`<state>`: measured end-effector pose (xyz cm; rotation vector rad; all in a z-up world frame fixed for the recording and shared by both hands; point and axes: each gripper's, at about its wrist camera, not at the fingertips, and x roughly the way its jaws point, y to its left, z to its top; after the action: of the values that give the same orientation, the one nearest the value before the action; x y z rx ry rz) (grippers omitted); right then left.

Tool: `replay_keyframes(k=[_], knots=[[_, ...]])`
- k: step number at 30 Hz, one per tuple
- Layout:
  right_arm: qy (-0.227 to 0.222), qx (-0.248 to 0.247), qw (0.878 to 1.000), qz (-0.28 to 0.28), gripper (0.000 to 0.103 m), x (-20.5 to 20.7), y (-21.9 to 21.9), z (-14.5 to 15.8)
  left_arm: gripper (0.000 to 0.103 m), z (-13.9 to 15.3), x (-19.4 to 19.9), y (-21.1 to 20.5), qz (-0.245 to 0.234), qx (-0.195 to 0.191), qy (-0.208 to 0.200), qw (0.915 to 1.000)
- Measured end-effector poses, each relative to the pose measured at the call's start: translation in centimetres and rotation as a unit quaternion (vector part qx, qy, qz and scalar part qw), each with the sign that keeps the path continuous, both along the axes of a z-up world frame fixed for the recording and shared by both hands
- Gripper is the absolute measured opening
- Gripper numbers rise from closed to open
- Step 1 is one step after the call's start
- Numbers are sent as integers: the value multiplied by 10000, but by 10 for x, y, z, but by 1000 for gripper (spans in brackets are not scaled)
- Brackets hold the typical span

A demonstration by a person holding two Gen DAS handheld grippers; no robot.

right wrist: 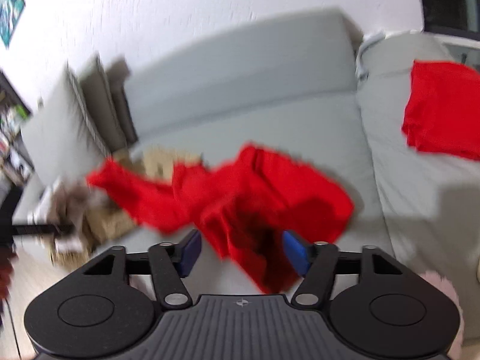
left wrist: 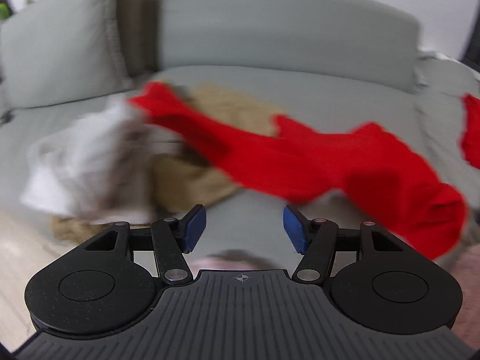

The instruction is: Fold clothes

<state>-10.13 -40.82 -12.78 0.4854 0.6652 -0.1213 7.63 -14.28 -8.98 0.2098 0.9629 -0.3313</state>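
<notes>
Two grippers are being held over a grey-green sofa [left wrist: 270,45], and both views are being smeared by motion blur. A crumpled red garment [left wrist: 300,162] is being seen lying across the seat cushion, stretched from a narrow end at the far left to a bunched end near the right front edge. In the left wrist view, the left gripper [left wrist: 244,229] is being held with its blue pads [left wrist: 196,226] standing apart; nothing is being pressed between them, only bare seat fabric being shown in the gap, and the red garment is lying just beyond and to the right of the fingertips. In the right wrist view, the right gripper [right wrist: 240,253] is likewise being held with its pads parted, and a dark-shadowed fold of the red garment [right wrist: 255,198] is being seen between and beneath them; whether the pads are touching the cloth cannot be told through the blur, but no clamping is being shown. Beneath the garment's far end, a tan garment [left wrist: 192,177] is being partly covered, and a white and grey garment [left wrist: 87,162] is being seen heaped just beside it at the left. A folded red garment [right wrist: 444,108] is being seen resting flat on the sofa's right section, well apart from the crumpled one. A white wall [right wrist: 180,15] is being shown behind the sofa's back cushion.
</notes>
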Motion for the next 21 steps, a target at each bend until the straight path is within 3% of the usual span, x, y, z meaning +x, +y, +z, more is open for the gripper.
replay_keyframes(k=[3,5,9,14,17,19,21], knots=[[-270,-182,9991,-253,51,0,-6,2,63,-2,1,-27,-295,-71,11,9995],[-197,-269,9985,-428,51,6,-15,-2,63,-4,0,-43,-473,-226,37,9986],[527,-347,9957,-673,51,30,-31,-33,63,-5,-6,-54,-590,-486,-46,9971],[1054,-214,9928,-519,51,51,-29,-66,65,-10,-10,-71,-784,-388,169,9960],[1306,-13,9914,4,45,66,-7,-84,65,-10,-10,-72,-658,-258,254,9972],[1541,324,9833,910,44,78,27,-96,65,-10,-10,-70,-592,-239,273,9976],[1599,503,9760,1390,44,80,46,-99,65,-11,-11,-66,-520,-222,291,9980]])
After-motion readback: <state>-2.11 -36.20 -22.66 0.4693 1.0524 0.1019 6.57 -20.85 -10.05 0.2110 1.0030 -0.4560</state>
